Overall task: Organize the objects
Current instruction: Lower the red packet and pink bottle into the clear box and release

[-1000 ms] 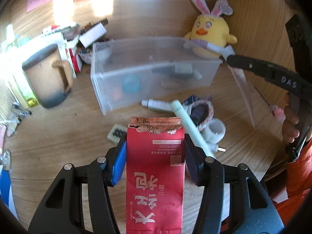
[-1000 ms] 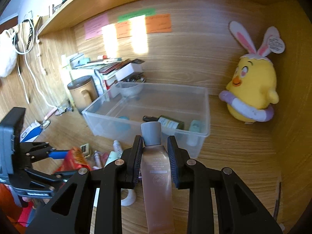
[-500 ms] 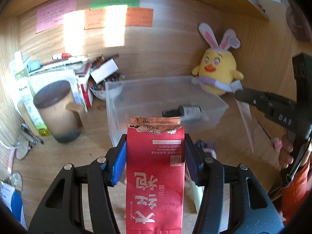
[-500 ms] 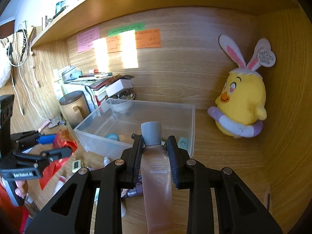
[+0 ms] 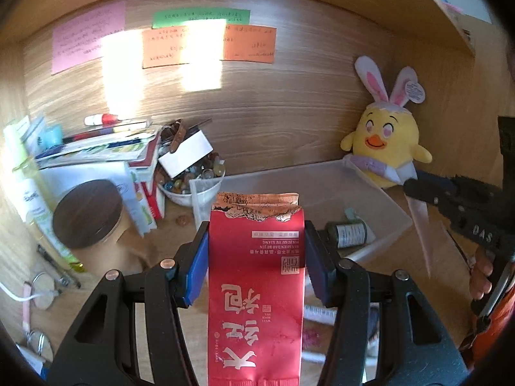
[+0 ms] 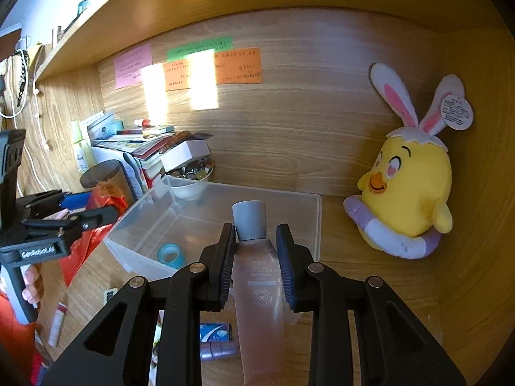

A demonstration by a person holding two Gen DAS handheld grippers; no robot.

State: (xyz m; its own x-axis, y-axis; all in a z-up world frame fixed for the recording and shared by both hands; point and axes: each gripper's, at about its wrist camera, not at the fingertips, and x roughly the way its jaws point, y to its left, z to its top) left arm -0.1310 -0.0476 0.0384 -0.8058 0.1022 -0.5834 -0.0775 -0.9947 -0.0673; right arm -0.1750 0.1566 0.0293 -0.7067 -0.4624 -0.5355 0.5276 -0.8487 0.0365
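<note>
My left gripper (image 5: 256,244) is shut on a red foil packet (image 5: 256,289) with a torn top, held upright above the desk in front of the clear plastic bin (image 5: 379,199). My right gripper (image 6: 256,247) is shut on a pink tube with a grey cap (image 6: 259,276), cap pointing forward, just short of the bin's near rim (image 6: 317,225). The bin holds a dark bottle (image 5: 349,233) and a blue round thing (image 6: 170,255). Each gripper shows in the other's view: the left gripper (image 6: 96,212) with its red packet (image 6: 87,244), the right gripper (image 5: 415,189) with the tube hanging below.
A yellow plush chick (image 6: 408,193) sits right of the bin against the wall. Left of the bin stand a lidded brown mug (image 5: 90,222), a bowl of small items (image 5: 193,186) and stacked books. Small packs and tubes (image 6: 214,331) lie on the desk below the grippers. Glasses (image 5: 42,289) lie far left.
Both grippers have risen and come closer to the bin, each keeping its grip. The loose items on the desk have dropped below the left view, and more back wall shows.
</note>
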